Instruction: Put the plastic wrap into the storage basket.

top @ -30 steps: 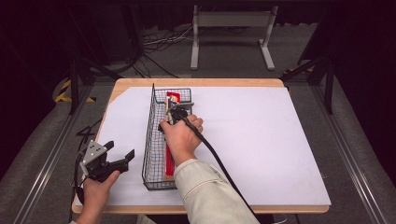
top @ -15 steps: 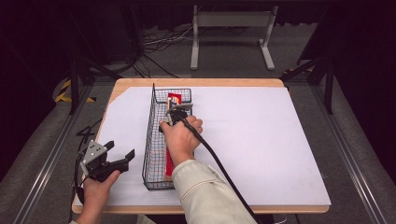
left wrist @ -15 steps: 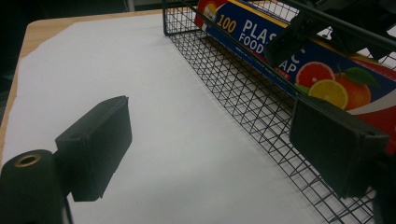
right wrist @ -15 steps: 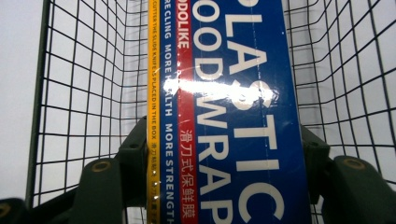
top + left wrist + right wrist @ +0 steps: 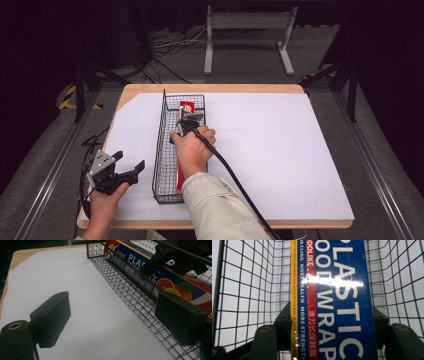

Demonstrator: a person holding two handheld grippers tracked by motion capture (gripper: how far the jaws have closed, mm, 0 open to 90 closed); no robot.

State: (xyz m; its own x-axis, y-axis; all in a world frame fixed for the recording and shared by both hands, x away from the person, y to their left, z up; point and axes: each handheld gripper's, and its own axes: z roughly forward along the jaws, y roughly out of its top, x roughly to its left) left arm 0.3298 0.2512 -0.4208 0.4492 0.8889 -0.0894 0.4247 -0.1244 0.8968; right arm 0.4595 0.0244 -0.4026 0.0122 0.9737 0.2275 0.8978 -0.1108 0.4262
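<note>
At the left of the high view, the left tongs [image 5: 131, 168] hover over the near-left corner of the surface [image 5: 300, 150], held in the person's left hand [image 5: 105, 200], with the grey three-cornered plate [image 5: 101, 162] on top. Their jaws stand spread with nothing between them; in the left gripper view they frame bare white sheet, and the right-hand jaw sits just in front of the basket's mesh wall. The white sheet [image 5: 135, 125] covers nearly all of the wooden surface, leaving wood bare at the far-left corner and along the edges. Next to the right stands the long, narrow black wire basket [image 5: 161, 145], running from near to far, left of the surface's middle and well apart from the left tongs. Inside it lies the plastic wrap box [image 5: 337, 302], lengthwise along the basket, its red end [image 5: 186, 106] showing at the far end; the left gripper view shows its blue side with fruit printed on it [image 5: 172, 285]. The right tongs [image 5: 182, 126] reach down into the basket from the right hand [image 5: 192, 150], and the right gripper view shows both jaws pressed against the long sides of the box, pinching it across its width. A black cable [image 5: 235, 180] trails from that gripper back over the sleeve [image 5: 215, 210] toward the near edge.
</note>
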